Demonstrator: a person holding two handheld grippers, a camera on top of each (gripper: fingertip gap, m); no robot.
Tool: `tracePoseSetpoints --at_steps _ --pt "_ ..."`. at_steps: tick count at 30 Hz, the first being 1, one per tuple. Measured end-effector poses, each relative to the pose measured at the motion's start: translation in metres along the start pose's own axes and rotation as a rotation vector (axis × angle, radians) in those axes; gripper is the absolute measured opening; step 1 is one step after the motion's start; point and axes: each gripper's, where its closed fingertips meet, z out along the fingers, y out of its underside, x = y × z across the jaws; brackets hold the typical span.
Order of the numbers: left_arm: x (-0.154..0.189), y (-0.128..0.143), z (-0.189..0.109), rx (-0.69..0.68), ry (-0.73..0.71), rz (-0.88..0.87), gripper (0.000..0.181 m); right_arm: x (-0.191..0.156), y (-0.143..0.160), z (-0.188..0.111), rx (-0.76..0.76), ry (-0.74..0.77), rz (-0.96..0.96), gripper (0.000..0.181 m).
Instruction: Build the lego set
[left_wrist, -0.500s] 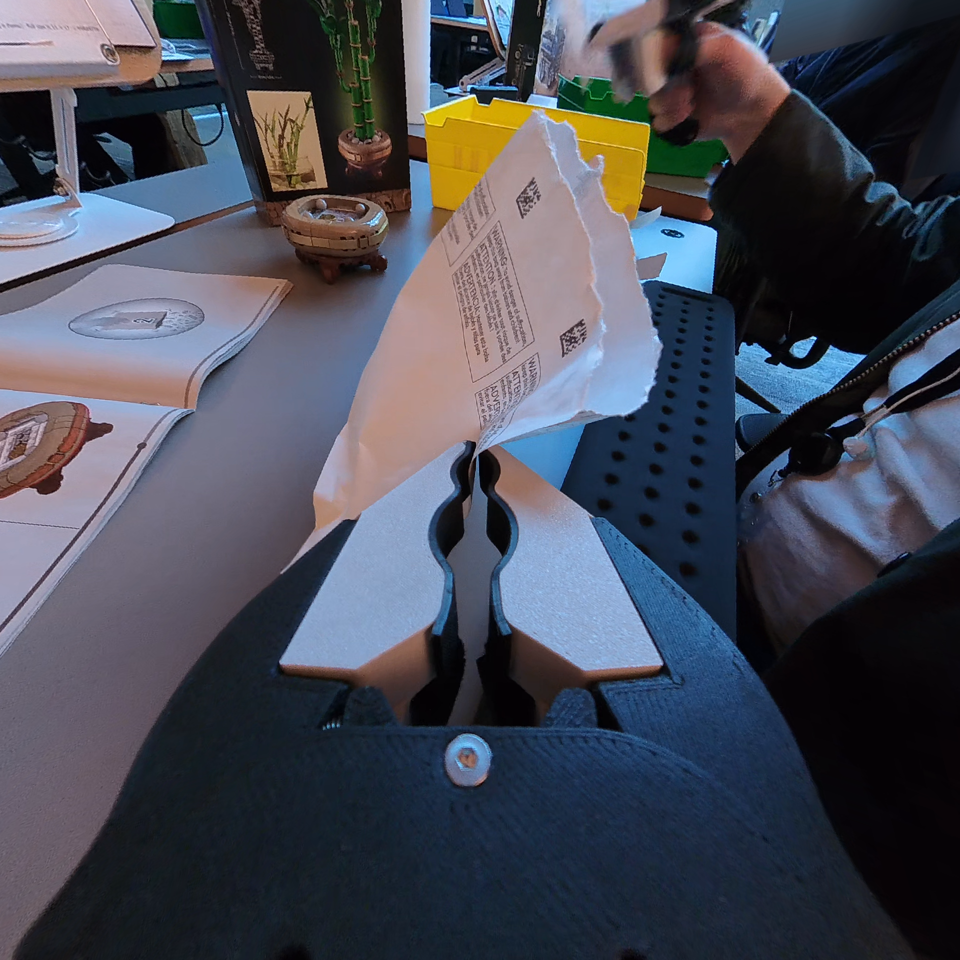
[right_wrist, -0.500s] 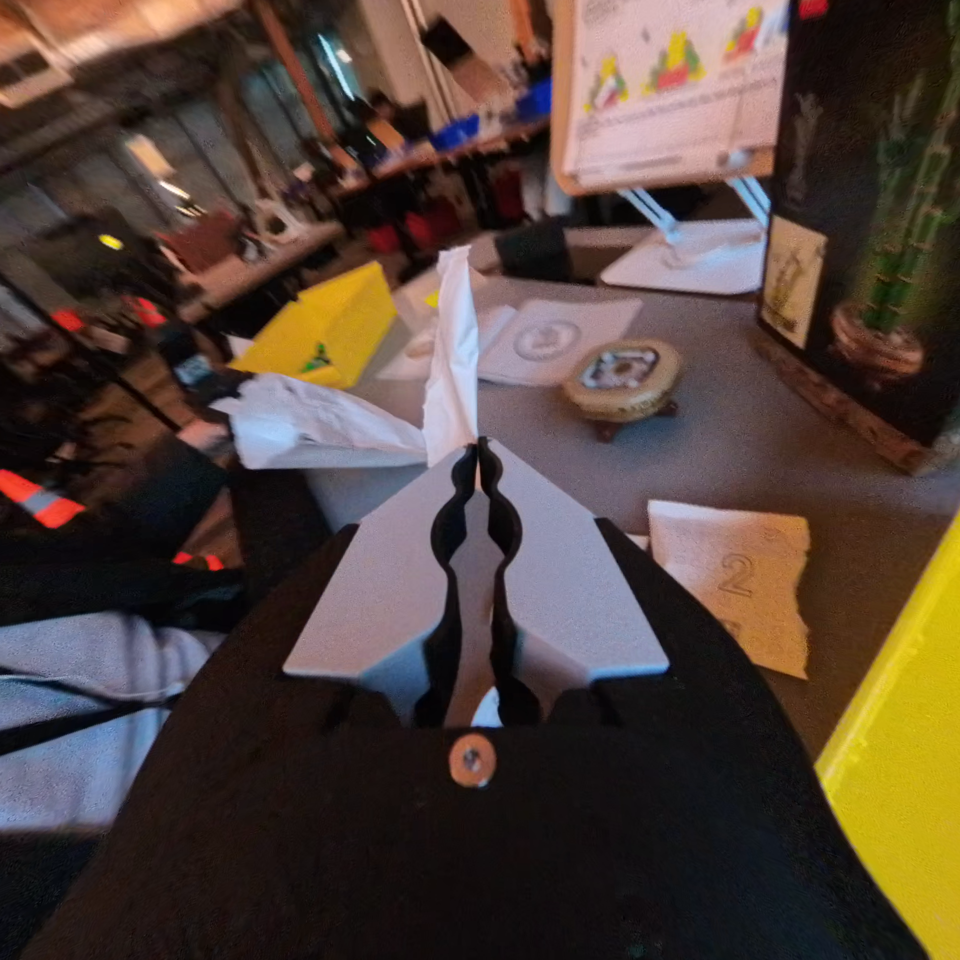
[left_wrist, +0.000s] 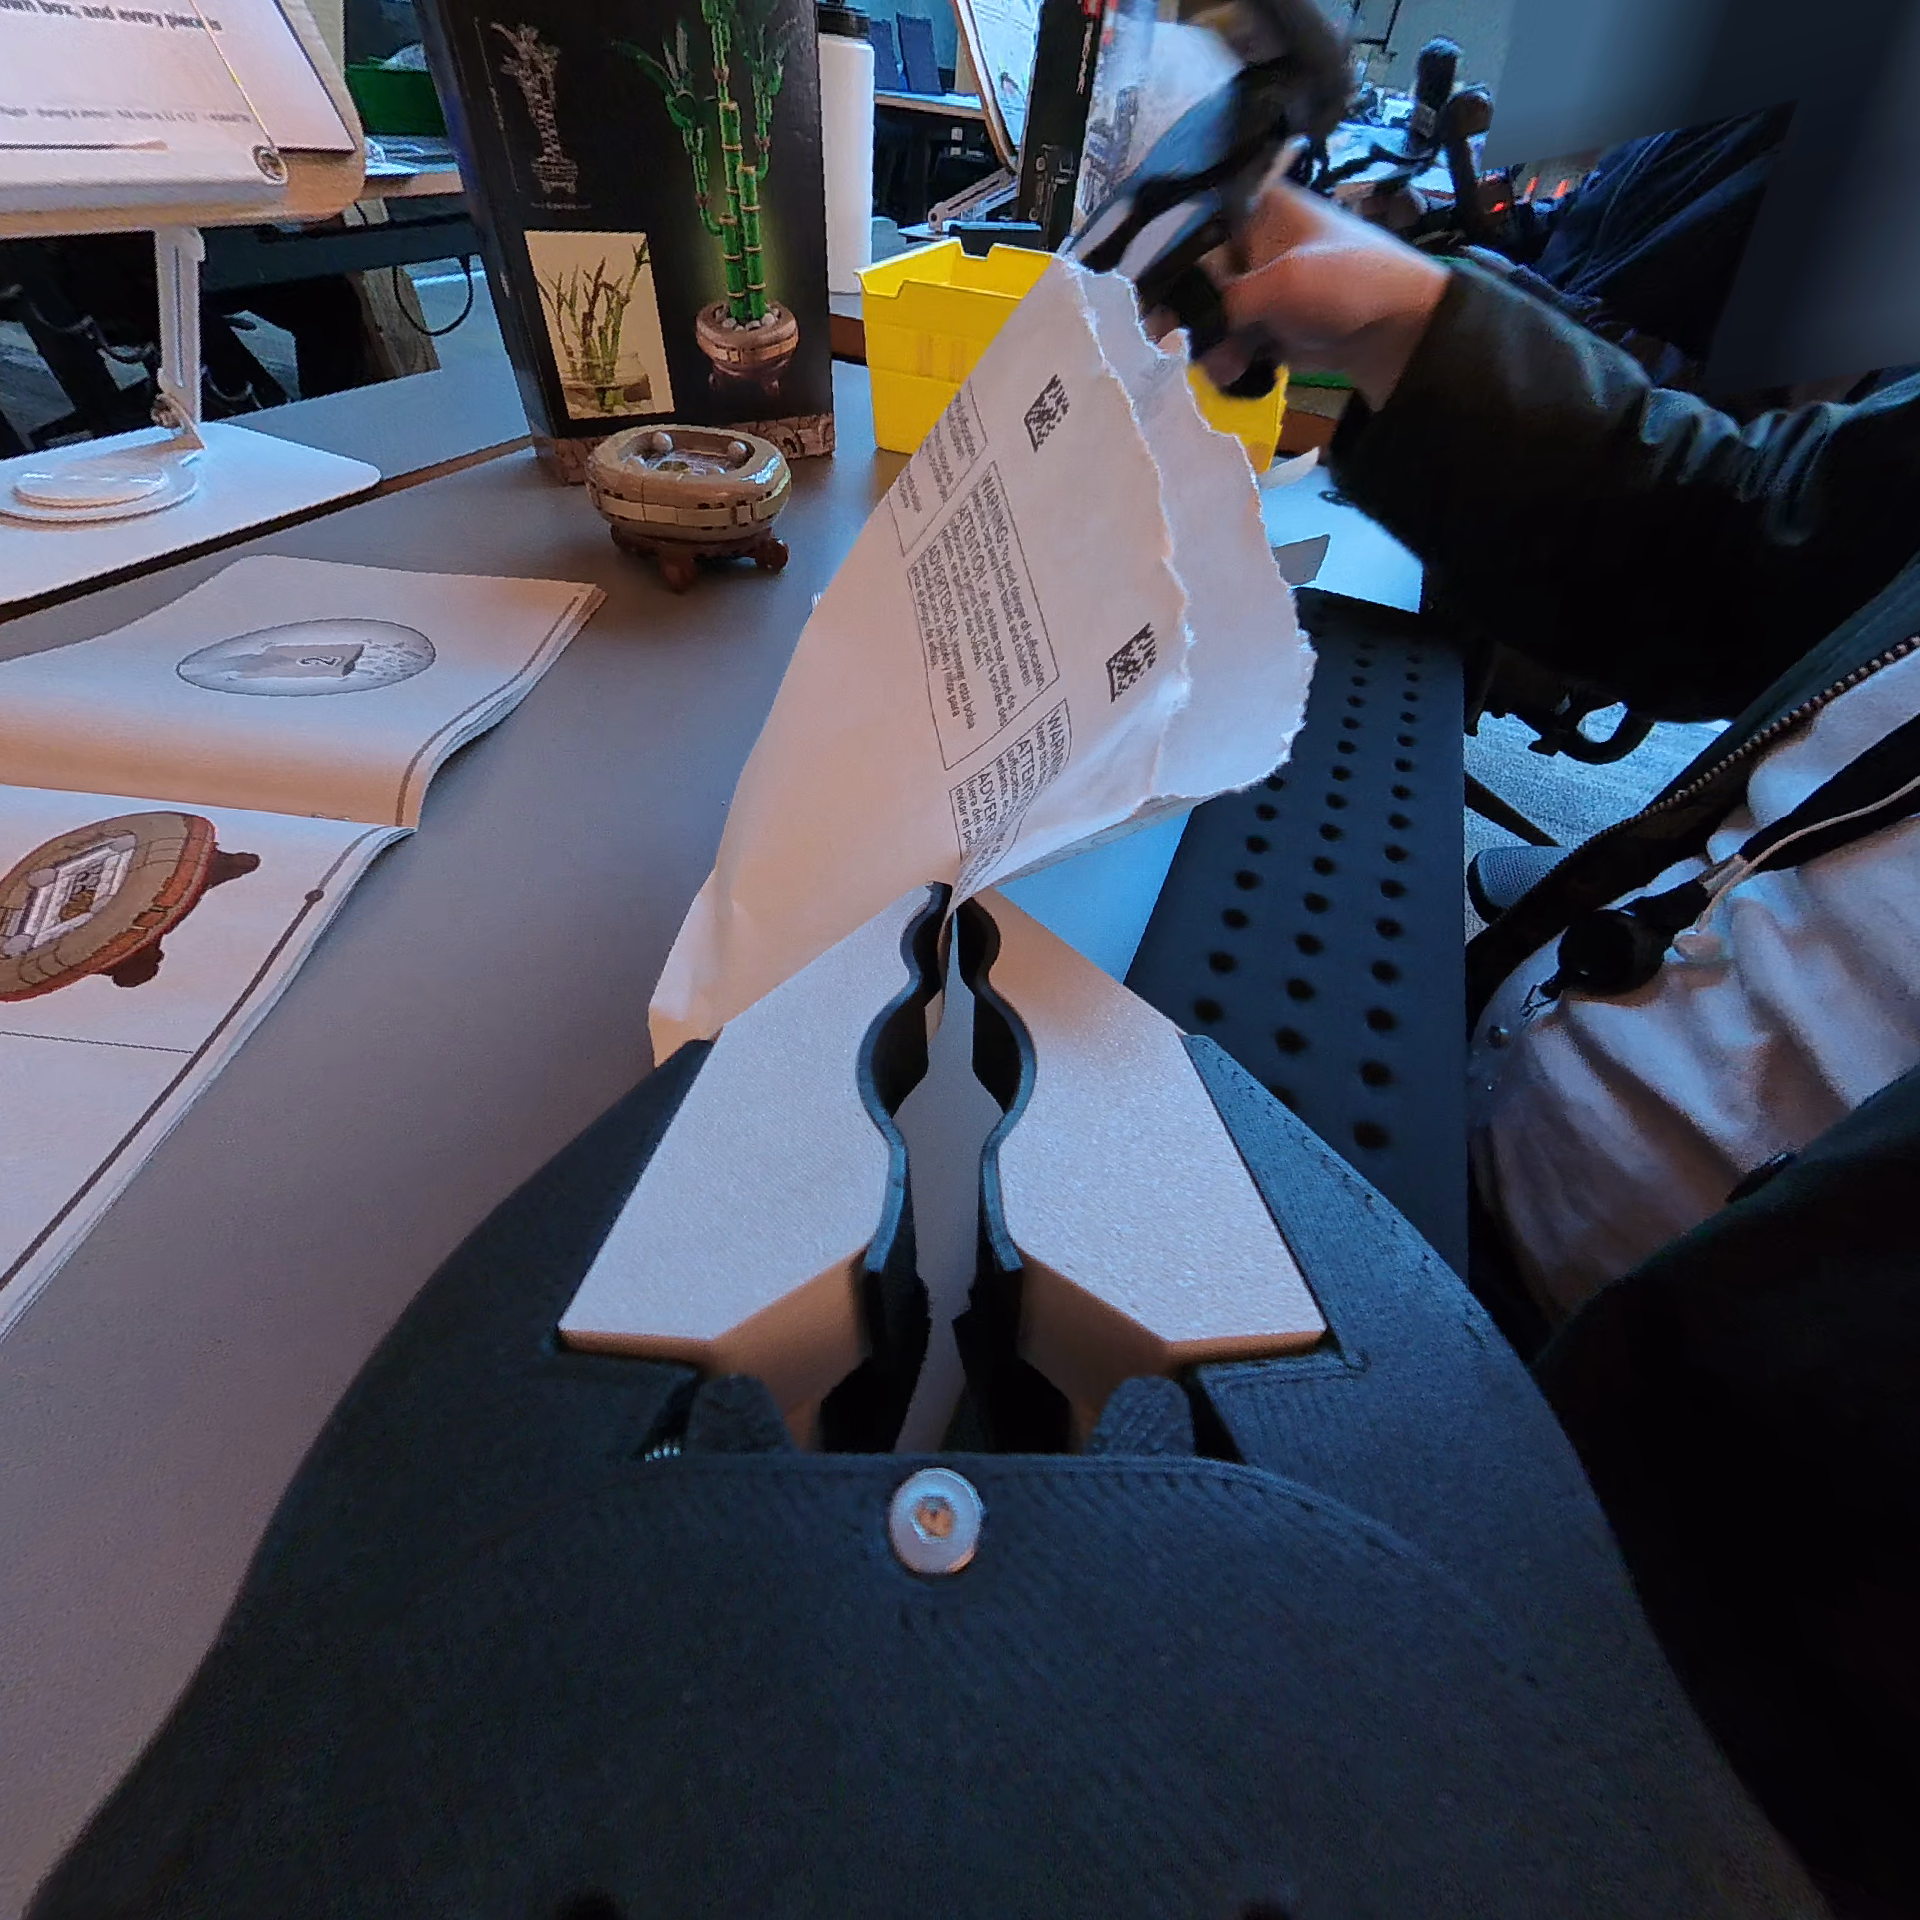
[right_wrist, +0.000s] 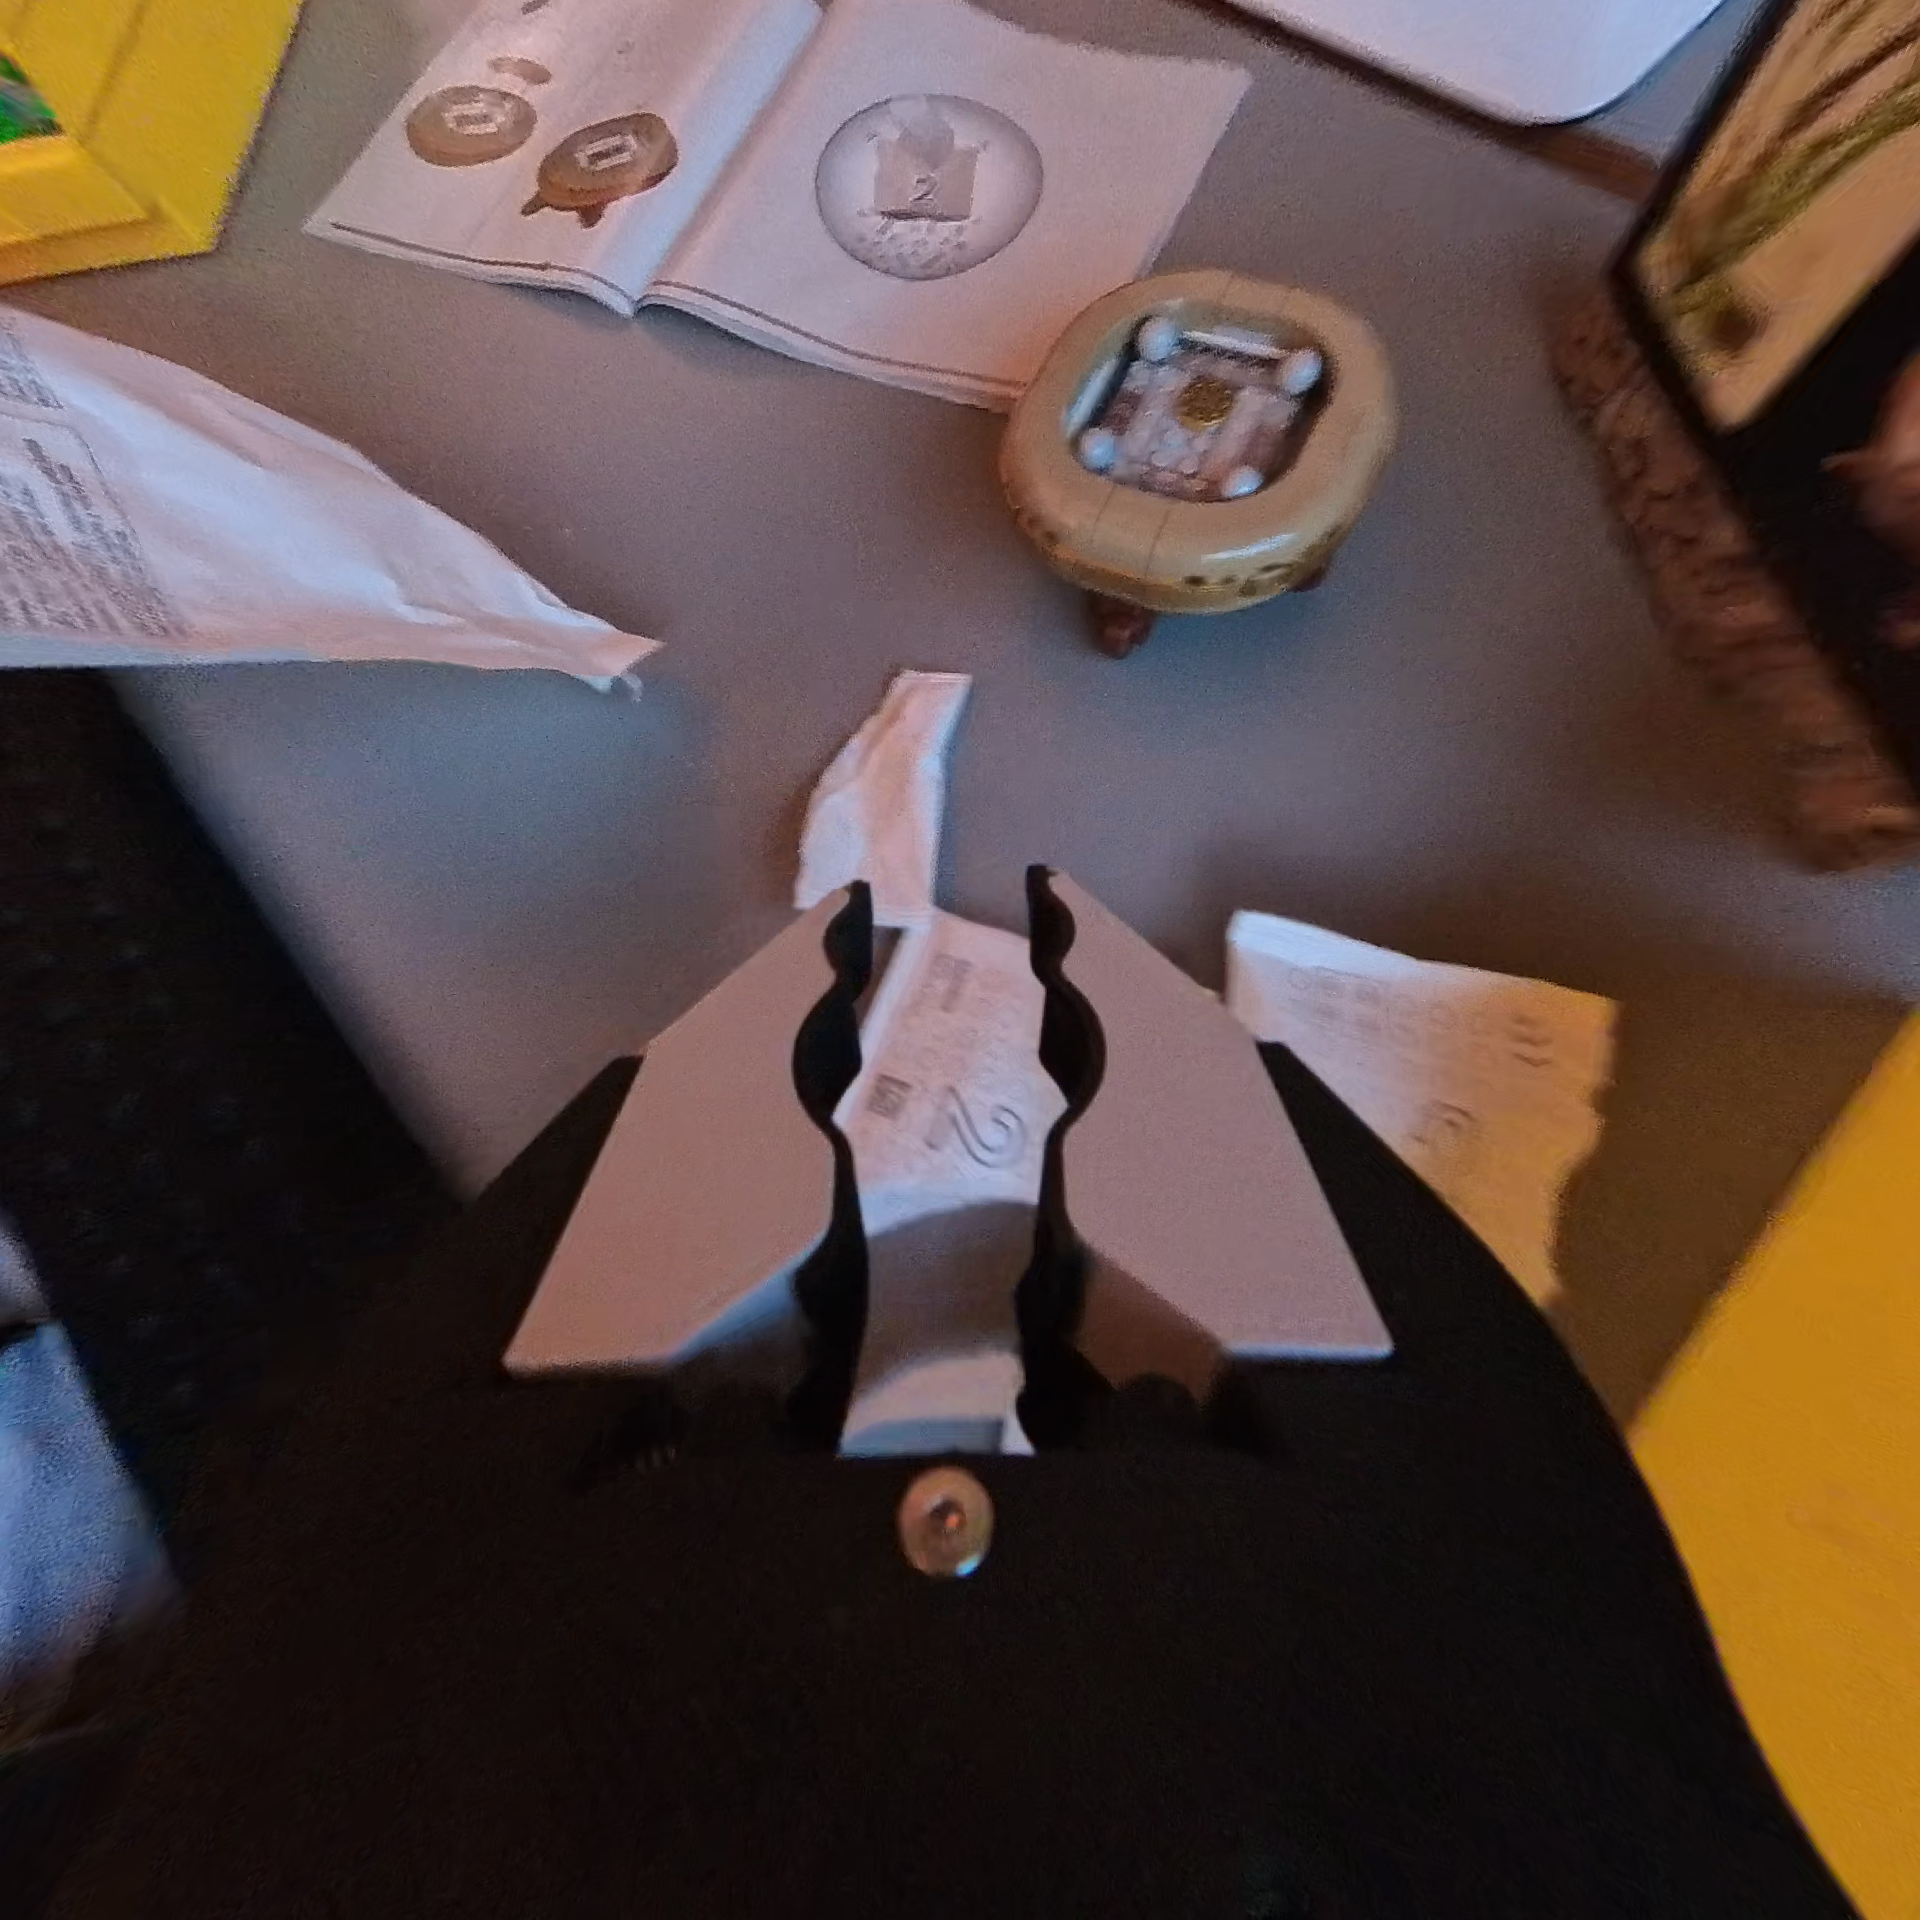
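White paper bag (left_wrist: 966, 665) pinched upright in left gripper (left_wrist: 953, 902) | right gripper (right_wrist: 948, 891) raised, tilted down, parted, empty

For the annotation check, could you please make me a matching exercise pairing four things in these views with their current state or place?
Things:
1. left gripper
2. right gripper
3. round brick pot
4. instruction booklet

States:
A. open above torn paper scraps
B. lying open on the table
C. shut on the white paper bag
D. standing on small brown feet near the set's box

Pairs: 1-C, 2-A, 3-D, 4-B
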Motion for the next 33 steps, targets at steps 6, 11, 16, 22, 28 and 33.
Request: tracePoseSetpoints --at_steps 6,11,16,22,28,33 --pt "0.003 0.001 0.001 -0.011 0.018 0.03 0.0 0.029 0.063 -0.075 -0.118 0.254 -0.016 0.032" --pt "0.003 0.001 0.0 -0.004 0.019 0.041 0.0 0.034 0.115 -0.068 -0.26 0.341 -0.045 0.036" --pt "0.002 0.001 -0.005 0.004 0.013 0.047 0.0 0.044 0.126 -0.071 -0.282 0.436 -0.041 0.0" --pt "0.0 0.001 -0.01 0.022 0.005 0.044 0.0 0.04 0.11 -0.09 -0.179 0.452 0.067 0.0" --pt "0.0 0.001 -0.01 0.022 0.009 0.044 0.0 0.017 0.11 -0.093 -0.187 0.35 0.124 0.025" --pt "-0.001 0.001 -0.011 0.022 0.007 0.042 0.0 0.04 0.08 -0.159 0.003 0.432 0.132 0.025"
